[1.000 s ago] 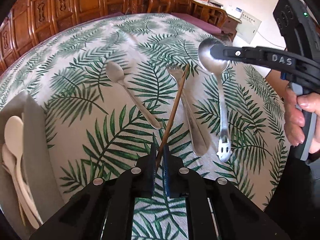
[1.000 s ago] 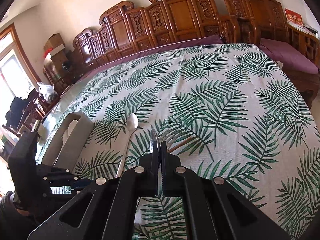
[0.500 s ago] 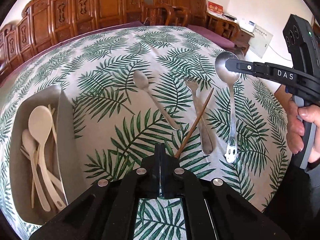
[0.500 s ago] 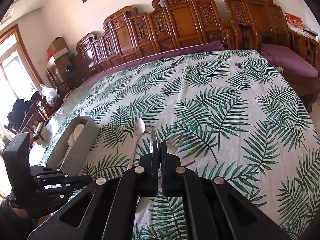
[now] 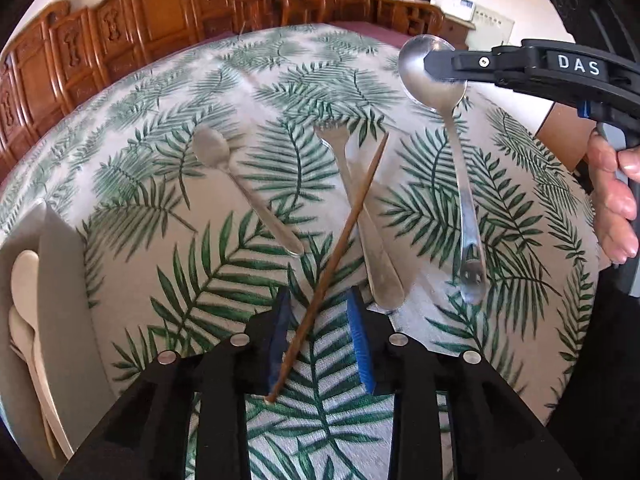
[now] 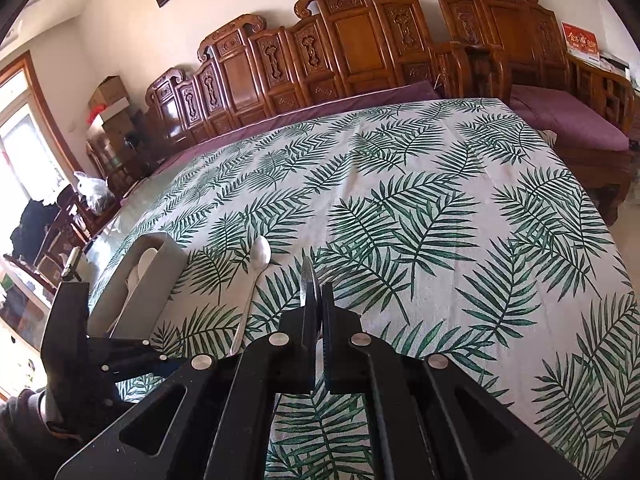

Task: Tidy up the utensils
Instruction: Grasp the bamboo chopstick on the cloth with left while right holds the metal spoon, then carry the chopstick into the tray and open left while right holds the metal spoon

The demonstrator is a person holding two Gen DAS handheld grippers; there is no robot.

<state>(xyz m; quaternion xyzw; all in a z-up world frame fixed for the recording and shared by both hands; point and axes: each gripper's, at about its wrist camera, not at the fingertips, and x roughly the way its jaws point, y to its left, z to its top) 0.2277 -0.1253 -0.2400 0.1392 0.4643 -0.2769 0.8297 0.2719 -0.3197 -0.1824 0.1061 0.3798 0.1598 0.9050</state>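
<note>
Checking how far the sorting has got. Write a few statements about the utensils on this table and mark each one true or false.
1. The right gripper holds the big spoon by its bowl. True.
2. The chopstick crosses over the fork. True.
3. The small spoon is in the tray. False: it lies on the tablecloth, apart from the tray.
4. The tray is empty. False: pale spoons lie in it.

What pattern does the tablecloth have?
The tablecloth is off-white with green palm-leaf fronds printed all over it. The right wrist view shows it best.
</note>
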